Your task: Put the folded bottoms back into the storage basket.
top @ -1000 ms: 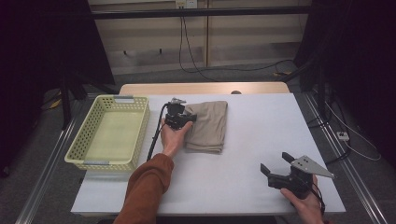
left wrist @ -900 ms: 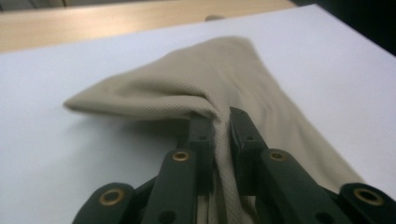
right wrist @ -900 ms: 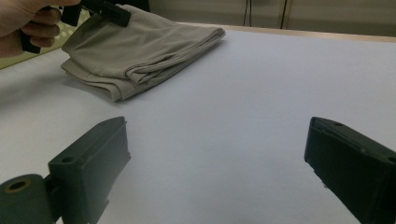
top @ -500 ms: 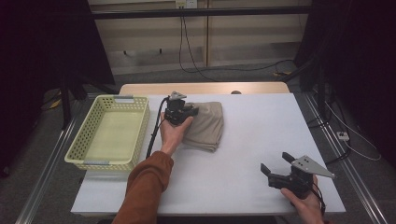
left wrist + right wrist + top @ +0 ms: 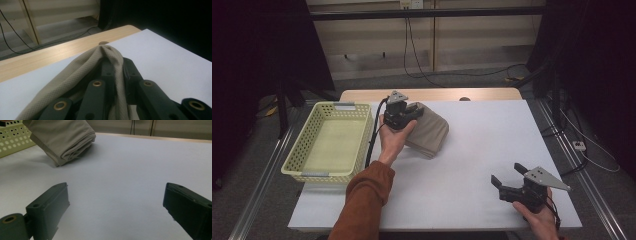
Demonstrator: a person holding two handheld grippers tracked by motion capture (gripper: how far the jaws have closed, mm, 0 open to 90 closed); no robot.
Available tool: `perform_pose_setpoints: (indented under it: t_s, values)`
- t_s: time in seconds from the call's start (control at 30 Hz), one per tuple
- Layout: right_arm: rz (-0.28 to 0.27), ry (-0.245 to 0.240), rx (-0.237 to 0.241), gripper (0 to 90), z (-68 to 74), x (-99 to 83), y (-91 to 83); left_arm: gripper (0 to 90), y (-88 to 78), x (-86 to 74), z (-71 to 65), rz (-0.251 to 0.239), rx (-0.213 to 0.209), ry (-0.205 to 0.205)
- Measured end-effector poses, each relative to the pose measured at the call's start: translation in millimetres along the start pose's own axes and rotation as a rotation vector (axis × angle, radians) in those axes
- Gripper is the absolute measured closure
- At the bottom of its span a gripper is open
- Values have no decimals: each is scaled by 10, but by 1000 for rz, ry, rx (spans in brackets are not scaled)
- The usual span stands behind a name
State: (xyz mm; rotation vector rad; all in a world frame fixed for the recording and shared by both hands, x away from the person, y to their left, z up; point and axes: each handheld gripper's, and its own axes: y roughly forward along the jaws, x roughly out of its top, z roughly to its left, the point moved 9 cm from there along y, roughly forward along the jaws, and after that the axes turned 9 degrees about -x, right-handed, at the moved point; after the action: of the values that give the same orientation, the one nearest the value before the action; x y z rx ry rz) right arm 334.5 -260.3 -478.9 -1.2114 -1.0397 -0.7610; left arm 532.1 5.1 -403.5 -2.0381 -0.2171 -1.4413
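Looking along the left hand-held gripper [image 5: 110,60], jaws closed tight on a bunched fold of beige waffle-textured cloth [image 5: 75,72]. Cloth rising to a pinched peak between the jaw tips, then draping down over the left jaw toward the bottom edge, with a narrower strip running down between the two jaws. Hanging above the white desk [image 5: 165,62], near its far edge, where a strip of light wood [image 5: 50,55] is showing. Beyond that edge, pale floor and a dark cable [image 5: 10,27].
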Motion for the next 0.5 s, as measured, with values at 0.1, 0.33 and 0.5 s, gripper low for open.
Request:
perform_pose_setpoints:
  t_s: [0.1,0.33,0.5]
  values:
    - [-3,1,1,60,2,4,-5,819,-52,37,-3,-16,2,-2]
    - [-11,3,16,46,15,16,-9,819,-176,125,-11,-34,6,9]
    - [-13,2,15,45,15,17,-12,819,-282,176,-19,-49,17,16]
